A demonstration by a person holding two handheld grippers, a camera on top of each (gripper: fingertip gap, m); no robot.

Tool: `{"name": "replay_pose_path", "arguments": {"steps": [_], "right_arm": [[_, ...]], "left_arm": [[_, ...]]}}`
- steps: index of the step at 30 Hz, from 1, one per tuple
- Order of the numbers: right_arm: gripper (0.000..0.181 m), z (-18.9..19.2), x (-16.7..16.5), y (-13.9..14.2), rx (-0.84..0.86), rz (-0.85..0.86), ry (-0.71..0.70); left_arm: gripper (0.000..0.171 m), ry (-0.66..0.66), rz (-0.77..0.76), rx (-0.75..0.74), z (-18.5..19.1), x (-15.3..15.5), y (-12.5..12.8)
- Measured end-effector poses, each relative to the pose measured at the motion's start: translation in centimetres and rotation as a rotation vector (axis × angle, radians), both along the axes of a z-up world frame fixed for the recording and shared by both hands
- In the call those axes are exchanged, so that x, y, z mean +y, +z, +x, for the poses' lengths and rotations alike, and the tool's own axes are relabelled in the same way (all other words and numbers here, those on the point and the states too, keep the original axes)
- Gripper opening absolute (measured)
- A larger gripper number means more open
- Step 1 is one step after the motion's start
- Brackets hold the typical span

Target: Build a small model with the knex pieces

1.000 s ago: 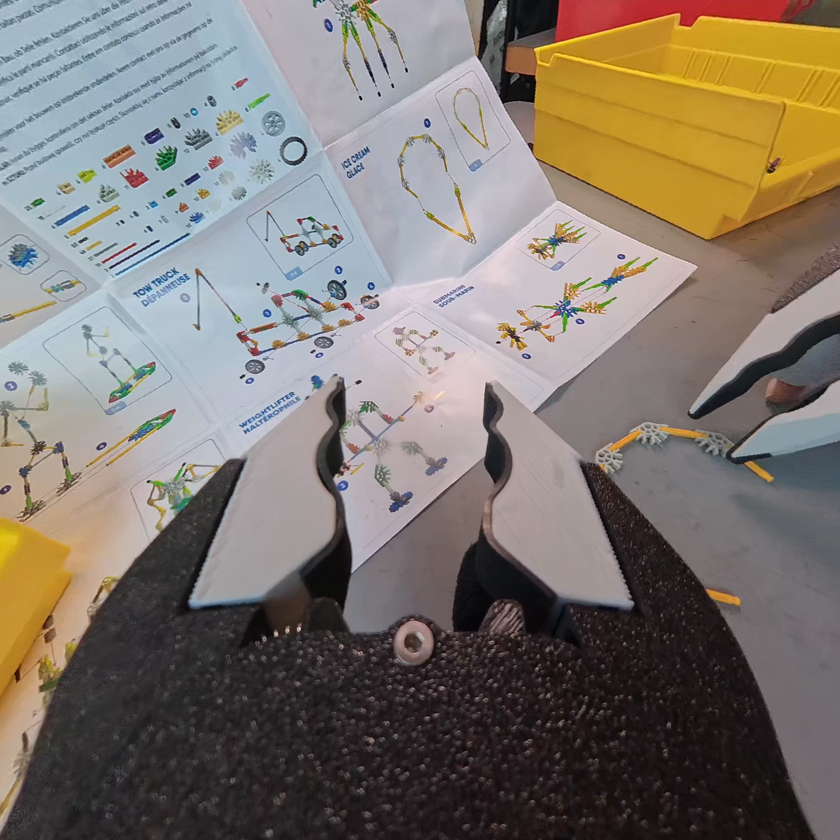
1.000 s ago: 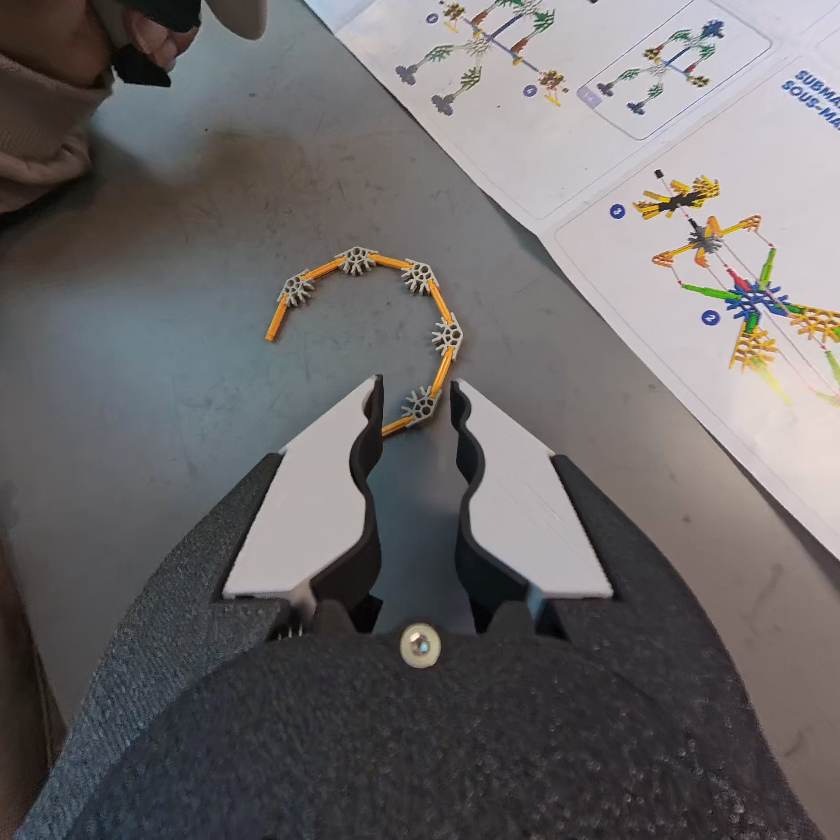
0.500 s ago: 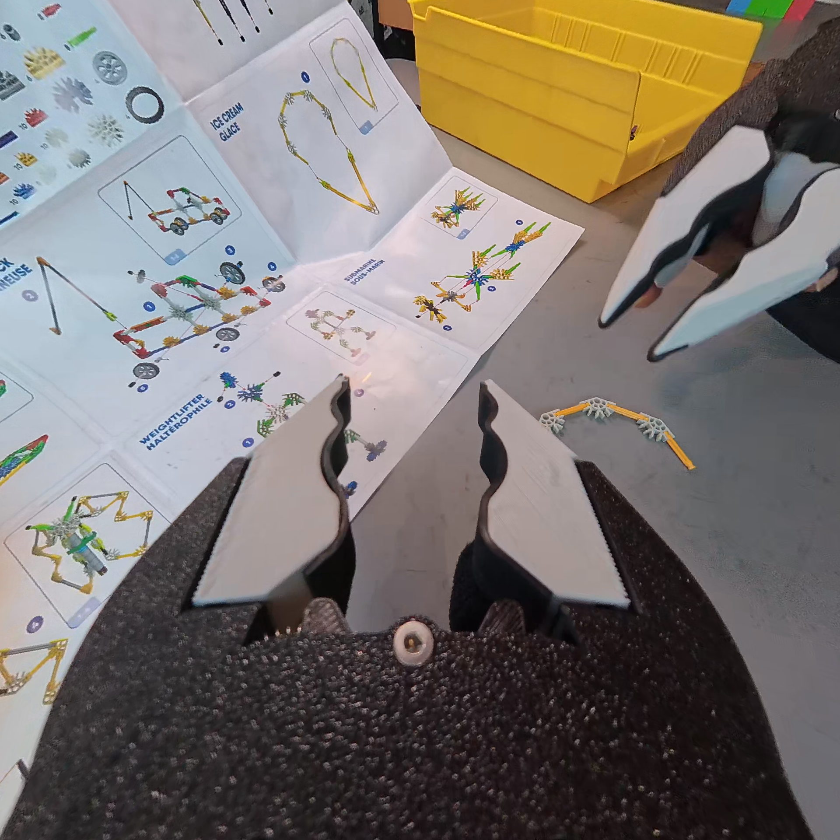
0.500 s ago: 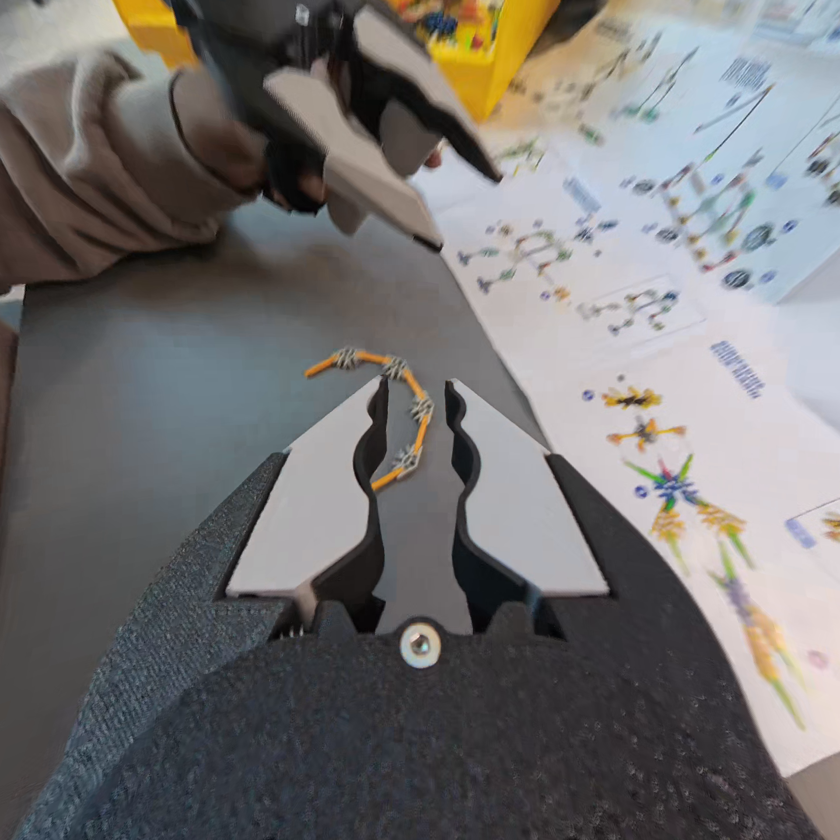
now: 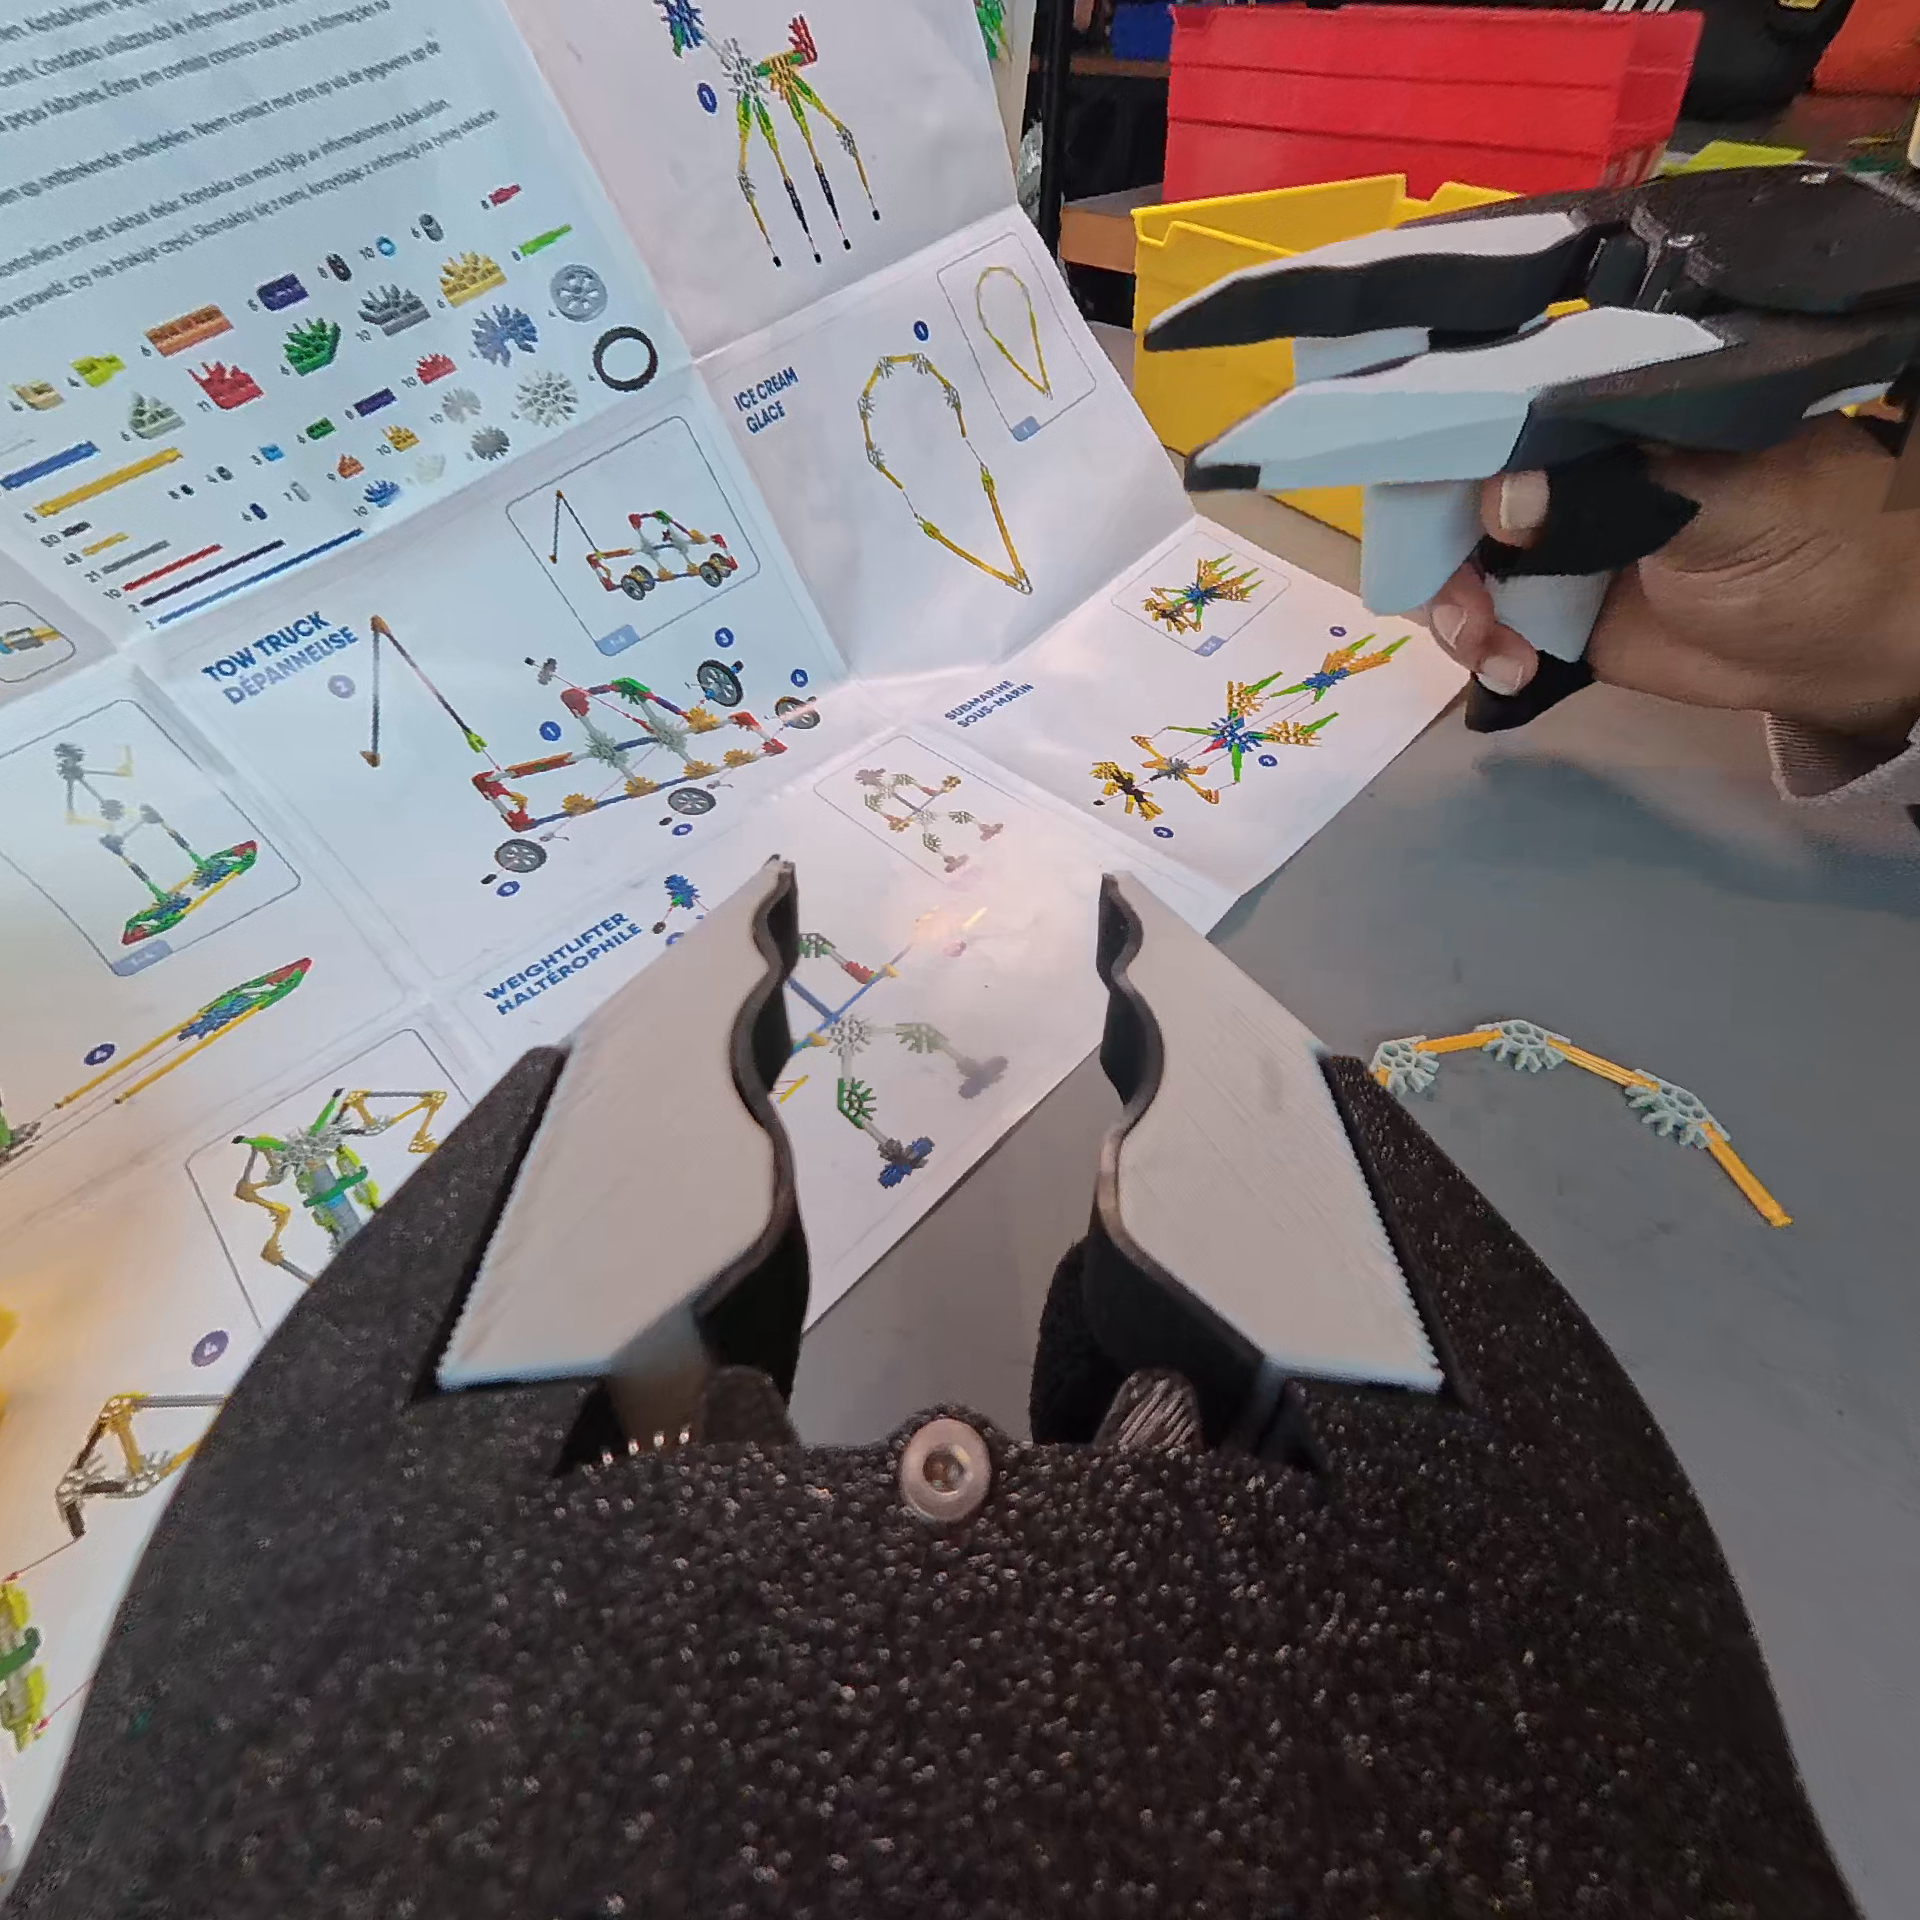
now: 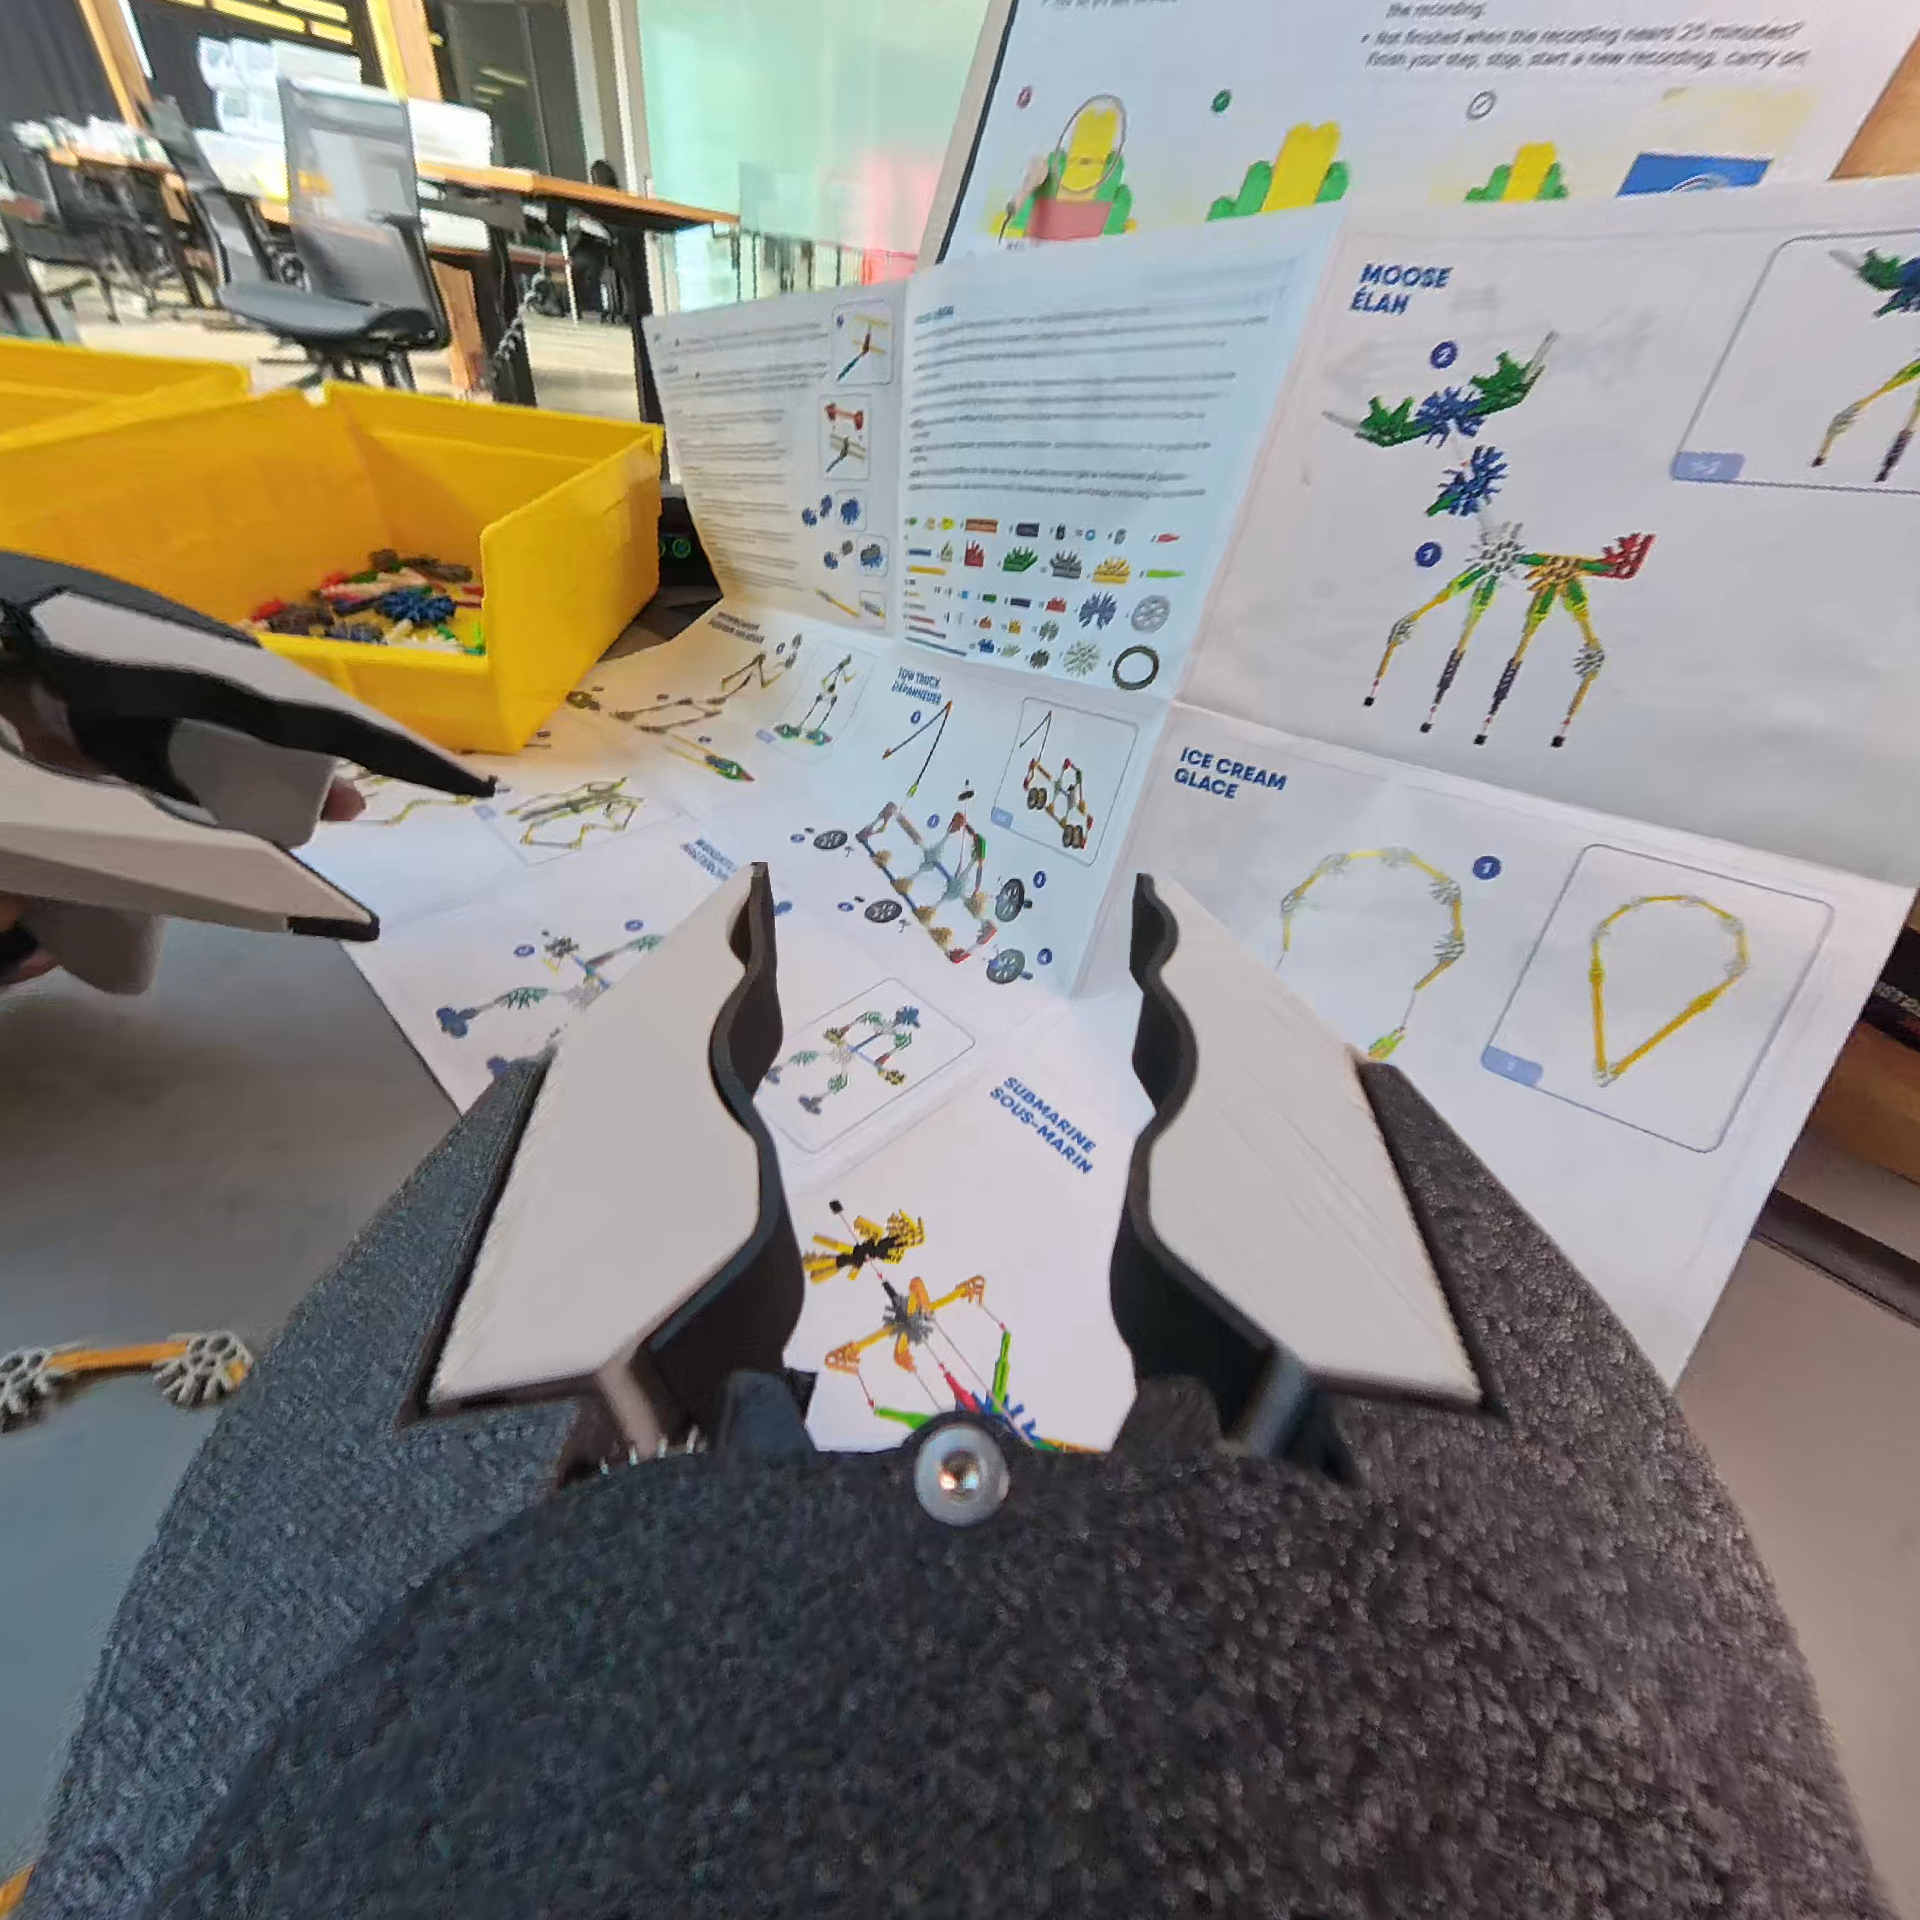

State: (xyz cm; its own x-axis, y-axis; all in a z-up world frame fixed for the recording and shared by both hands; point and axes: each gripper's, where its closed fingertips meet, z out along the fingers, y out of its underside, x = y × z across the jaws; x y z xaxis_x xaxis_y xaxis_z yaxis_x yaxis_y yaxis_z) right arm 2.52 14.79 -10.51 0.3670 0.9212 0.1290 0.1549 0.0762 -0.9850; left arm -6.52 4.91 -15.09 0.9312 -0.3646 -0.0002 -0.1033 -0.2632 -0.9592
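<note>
Orange rod chain (image 5: 1558, 1091), made of thin orange sticks joined by little grey snowflake pieces, lies flat on the grey desk (image 5: 1558, 1455). Nothing is touching it.

Far to the left sits a yellow bin (image 6: 540, 582) with a pile of small coloured building pieces (image 6: 384, 608) inside. Next to it is a big white instruction sheet (image 5: 644, 665) with pictures of toy models. Its lower part lies flat on the desk and its upper part stands up at the back.

The left gripper (image 5: 940, 883) hangs above the near edge of the sheet. Its fingers are wide apart and hold nothing. The chain is just to the right of it, on the bare desk, near but apart.

Further right and higher up, the right gripper (image 5: 1169, 405) is in the air, held by a person's hand (image 5: 1683, 634). It points across at the standing part of the sheet. Its fingers are spread apart too, and they are empty. The right wrist view shows the chain low on its left side, well below the fingers.

Behind the right gripper is another yellow bin (image 5: 1247, 281), and red bins (image 5: 1403, 104) are stacked at the back.
</note>
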Motion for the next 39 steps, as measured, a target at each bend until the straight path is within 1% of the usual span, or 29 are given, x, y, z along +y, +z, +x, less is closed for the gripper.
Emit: {"name": "replay_pose_path", "arguments": {"steps": [2,6,11,14,16,18,20,22,23,24,25,27,28,29,30,31,32,33,34,36,39], "right_arm": [[0.066,0.2,0.3,0.7,0.068,-0.017,-0.019],[0.063,1.7,-0.6,0.1,0.042,0.049,-0.035],[0.061,2.6,-1.7,1.5,0.076,0.120,-0.044],[0.061,2.7,-1.7,1.6,0.071,0.158,-0.054],[0.061,2.8,-1.6,1.8,0.075,0.154,-0.061],[0.059,3.5,-1.2,3.1,0.091,0.176,-0.086],[0.052,5.2,0.0,5.4,0.107,0.246,-0.149],[0.037,8.4,2.5,8.6,0.119,0.323,-0.261],[0.029,10.5,4.4,9.9,0.106,0.323,-0.329],[0.025,12.7,6.7,10.7,0.073,0.277,-0.388],[0.024,14.9,9.0,10.8,0.030,0.205,-0.436],[0.022,19.8,14.1,9.5,-0.094,0.087,-0.549],[0.020,22.5,16.8,8.0,-0.168,0.043,-0.621],[0.020,25.0,19.2,6.2,-0.236,-0.006,-0.685],[0.019,26.9,21.1,3.9,-0.301,-0.080,-0.719],[0.019,28.1,22.2,1.3,-0.364,-0.186,-0.725],[0.019,28.6,22.7,-0.9,-0.409,-0.278,-0.711],[0.019,28.7,23.1,-2.7,-0.446,-0.334,-0.698],[0.014,29.0,23.5,-4.0,-0.489,-0.360,-0.705],[0.010,29.4,23.9,-6.4,-0.584,-0.409,-0.711],[0.010,29.5,23.9,-8.8,-0.646,-0.479,-0.696]], "left_arm": [[0.058,0.020,0.010,0.000,-0.5,0.1,0.1],[0.058,0.030,0.039,-0.023,-1.1,0.1,1.0],[0.058,0.024,0.045,-0.030,-1.2,0.5,0.9],[0.058,0.027,0.047,-0.026,-1.1,0.4,0.9],[0.057,0.028,0.056,-0.025,-1.1,0.3,1.2],[0.057,0.034,0.062,-0.025,-1.2,0.3,1.2],[0.057,0.039,0.058,-0.031,-1.4,0.4,1.1],[0.057,0.043,0.048,-0.045,-1.5,0.5,0.8],[0.057,0.046,0.041,-0.052,-1.5,0.5,0.6],[0.057,0.046,0.036,-0.061,-1.5,0.5,0.4],[0.057,0.045,0.032,-0.068,-1.5,0.5,0.3],[0.057,0.053,0.039,-0.066,-1.6,0.6,0.4],[0.057,0.052,0.040,-0.067,-1.6,0.6,0.5],[0.057,0.054,0.037,-0.066,-1.6,0.6,0.4],[0.057,0.058,0.036,-0.066,-1.7,0.6,0.4],[0.056,0.061,0.033,-0.066,-1.7,0.5,0.3],[0.055,0.062,0.027,-0.065,-1.7,0.5,0.2],[0.055,0.065,0.024,-0.062,-1.8,0.5,0.2],[0.055,0.068,0.025,-0.059,-1.8,0.5,0.2],[0.055,0.066,0.016,-0.051,-1.7,0.5,0.0],[0.055,0.045,-0.007,-0.030,-1.3,0.7,-0.5]]}}
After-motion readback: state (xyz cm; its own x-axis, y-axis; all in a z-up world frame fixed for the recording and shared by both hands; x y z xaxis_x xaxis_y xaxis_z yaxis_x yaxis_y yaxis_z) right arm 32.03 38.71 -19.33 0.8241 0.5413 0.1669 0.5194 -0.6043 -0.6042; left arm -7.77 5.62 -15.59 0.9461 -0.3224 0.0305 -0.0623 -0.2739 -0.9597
